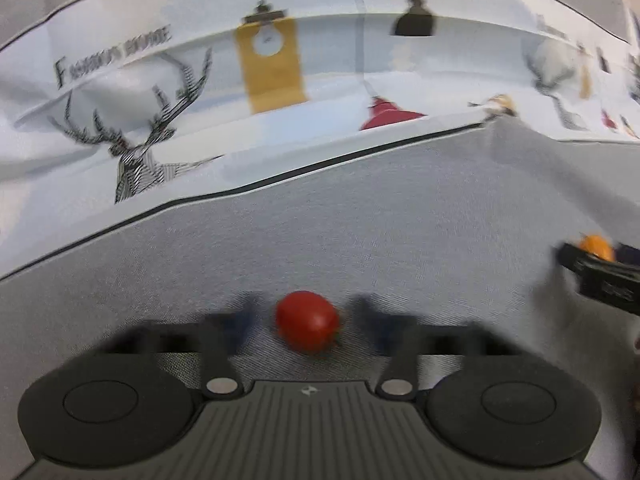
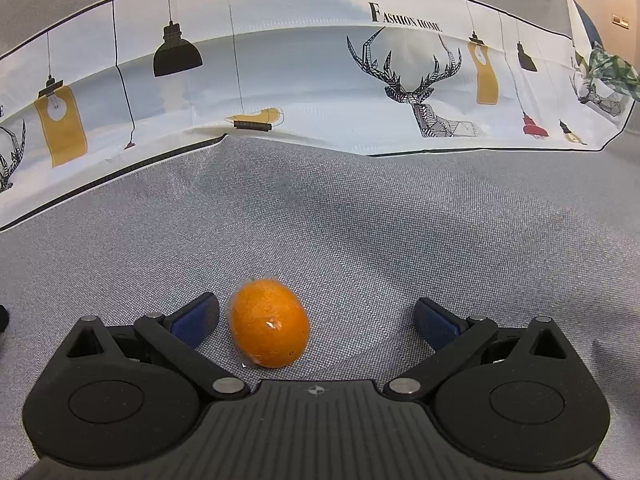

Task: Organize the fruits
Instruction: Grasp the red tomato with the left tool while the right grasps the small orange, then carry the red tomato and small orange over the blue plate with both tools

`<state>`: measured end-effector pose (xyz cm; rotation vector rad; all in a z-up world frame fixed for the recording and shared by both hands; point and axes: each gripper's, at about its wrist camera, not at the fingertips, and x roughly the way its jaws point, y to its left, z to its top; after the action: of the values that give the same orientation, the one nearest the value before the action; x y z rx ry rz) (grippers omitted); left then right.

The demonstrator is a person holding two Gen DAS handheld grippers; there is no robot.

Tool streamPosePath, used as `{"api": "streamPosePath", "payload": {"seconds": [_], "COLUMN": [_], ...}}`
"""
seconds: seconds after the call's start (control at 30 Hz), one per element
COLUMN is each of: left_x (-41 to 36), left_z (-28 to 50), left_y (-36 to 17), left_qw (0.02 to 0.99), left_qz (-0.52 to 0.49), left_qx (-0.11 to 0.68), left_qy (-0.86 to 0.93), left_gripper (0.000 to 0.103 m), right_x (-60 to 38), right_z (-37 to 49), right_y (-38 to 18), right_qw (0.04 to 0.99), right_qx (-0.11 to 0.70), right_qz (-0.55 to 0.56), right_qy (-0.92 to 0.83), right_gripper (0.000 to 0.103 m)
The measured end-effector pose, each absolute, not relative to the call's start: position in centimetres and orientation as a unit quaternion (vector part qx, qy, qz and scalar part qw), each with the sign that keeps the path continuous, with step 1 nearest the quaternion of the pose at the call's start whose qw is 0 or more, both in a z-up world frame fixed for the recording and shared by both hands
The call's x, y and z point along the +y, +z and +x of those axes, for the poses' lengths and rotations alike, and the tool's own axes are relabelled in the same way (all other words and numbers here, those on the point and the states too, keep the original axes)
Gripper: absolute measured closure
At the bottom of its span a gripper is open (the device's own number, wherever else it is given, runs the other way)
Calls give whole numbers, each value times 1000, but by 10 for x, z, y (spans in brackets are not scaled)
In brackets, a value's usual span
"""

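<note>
My left gripper [image 1: 307, 320] points down at a small red tomato [image 1: 307, 321], which lies on the grey cloth [image 1: 360, 220] between the two fingers. The fingers are blurred, but I see a gap on each side of the tomato, so the pads do not press it; the gripper is not yet clenched on it. My right gripper [image 2: 316, 320] stands wide apart around an orange fruit [image 2: 269, 322] wrapped in clear film. The fruit lies on the cloth close to the left blue pad [image 2: 192, 322], perhaps just touching it, I cannot tell surely; the right pad [image 2: 434, 324] is well apart from it. Nothing is grasped there.

The left wrist view shows also, at its right edge, the dark finger of my right gripper with the orange fruit behind it, so both fruits lie near each other on the same surface. The right wrist view does not show the tomato. It gives sharp details that the other view blurs.

The surface is a grey woven cloth with a black line at its border. Behind it lies a white printed sheet [image 2: 300, 72] with deer heads, hanging lamps, yellow tags and the words "Fashion home". Far right in the right wrist view I see a green patterned thing [image 2: 612, 70] and a pale wall.
</note>
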<state>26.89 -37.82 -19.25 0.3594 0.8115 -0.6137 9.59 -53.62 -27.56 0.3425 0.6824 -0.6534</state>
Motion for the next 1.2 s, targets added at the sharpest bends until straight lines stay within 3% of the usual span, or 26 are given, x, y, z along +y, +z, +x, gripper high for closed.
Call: {"api": "streamPosePath", "payload": {"seconds": [0.03,0.07,0.3,0.5,0.8,1.2], "left_x": [-377,-373,-350,-307,-185,-29], "left_z": [268,266,244,191,88,-8], "left_y": [-189,-186,-157,-101,-24,12], "left_qw": [853,853,855,861,866,883], "left_qz": [169,157,140,129,116,98], "left_qx": [394,397,392,378,393,416], "left_qy": [-297,-301,-308,-315,-286,-193], "left_gripper": [69,69,69,68,68,68], "right_x": [-532,-528,-503,-457,-346,-201], "right_z": [96,98,82,36,-46,-110], "right_y": [-271,-268,-248,-194,-107,-26], "right_qw": [886,887,881,884,902,924], "right_qx": [323,328,329,319,334,328], "right_qz": [161,158,203,236,224,198], "right_qy": [-292,-285,-272,-246,-154,-4], "right_gripper": [63,66,67,67,67,67]}}
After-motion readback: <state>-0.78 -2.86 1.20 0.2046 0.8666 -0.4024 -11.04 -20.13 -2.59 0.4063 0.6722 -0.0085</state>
